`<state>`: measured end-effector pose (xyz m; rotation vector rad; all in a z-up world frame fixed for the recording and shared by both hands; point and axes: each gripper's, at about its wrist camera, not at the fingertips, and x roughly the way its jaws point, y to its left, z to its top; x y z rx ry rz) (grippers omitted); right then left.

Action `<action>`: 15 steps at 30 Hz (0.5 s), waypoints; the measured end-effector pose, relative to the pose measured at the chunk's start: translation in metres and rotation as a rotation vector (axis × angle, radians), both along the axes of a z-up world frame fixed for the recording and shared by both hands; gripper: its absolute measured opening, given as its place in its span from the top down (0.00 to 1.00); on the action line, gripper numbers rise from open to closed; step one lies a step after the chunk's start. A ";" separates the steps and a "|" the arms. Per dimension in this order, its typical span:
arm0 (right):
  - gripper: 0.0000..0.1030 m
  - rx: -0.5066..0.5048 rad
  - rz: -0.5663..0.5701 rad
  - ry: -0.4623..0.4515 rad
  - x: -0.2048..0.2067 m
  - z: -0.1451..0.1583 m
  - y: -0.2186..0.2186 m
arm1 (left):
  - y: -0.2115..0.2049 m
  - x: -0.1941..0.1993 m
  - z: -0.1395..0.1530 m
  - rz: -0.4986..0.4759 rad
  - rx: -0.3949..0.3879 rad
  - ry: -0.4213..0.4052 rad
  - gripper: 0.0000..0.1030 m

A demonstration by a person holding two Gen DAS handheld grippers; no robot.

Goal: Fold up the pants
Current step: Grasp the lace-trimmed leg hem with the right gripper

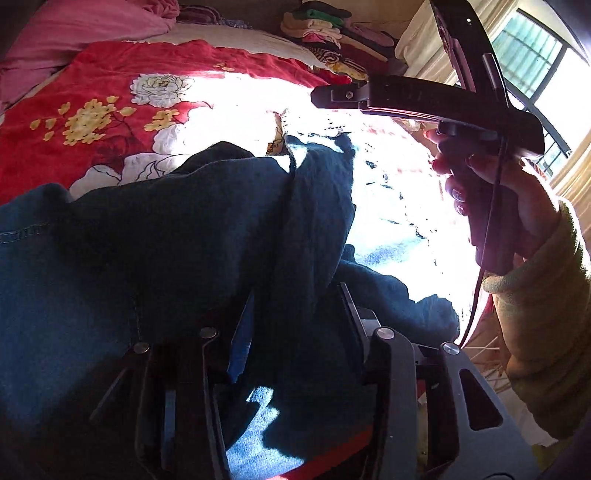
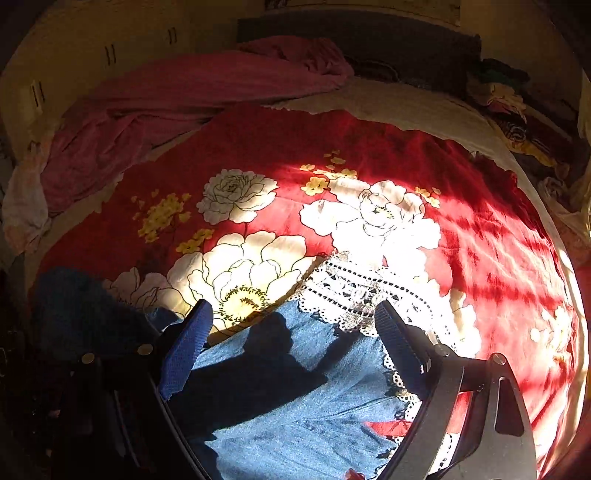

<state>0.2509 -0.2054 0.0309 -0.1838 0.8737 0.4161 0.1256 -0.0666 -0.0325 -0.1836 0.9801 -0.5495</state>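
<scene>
Two handheld grippers over a bed spread with a red floral blanket (image 2: pixel 258 155), seen from their own cameras; strong sunlight across the right side of the bed.

Left gripper (image 1: pixel 295 314) near, angled down; jaws drawn close around a thick fold of the pants (image 1: pixel 166 240), fingertips buried in the dark denim, apparently pinching it; cloth bunched up in front of the lens and hiding much of the blanket.

Right gripper (image 2: pixel 291 306) to the right, held in a hand (image 1: pixel 517 206) with a pale fleecy sleeve (image 1: pixel 546 295); blue-padded fingers (image 2: pixel 184 350) spread wide, nothing between the pads; hanging just above a sunlit stretch of the blue denim.

Pants lying at the near edge of the bed, on the blanket; white lace trim (image 2: pixel 354 291) along the far edge of the denim, just beyond the right gripper's fingertips.

Crumpled pink bedding (image 2: pixel 184 85) at the far left; a pile of folded clothes (image 1: pixel 325 29) at the far right; a barred window (image 1: pixel 532 55) beyond, far right.
</scene>
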 end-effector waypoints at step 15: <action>0.54 -0.114 -0.010 0.160 0.077 -0.062 0.014 | -0.012 -0.011 -0.012 -0.067 0.006 -0.032 0.88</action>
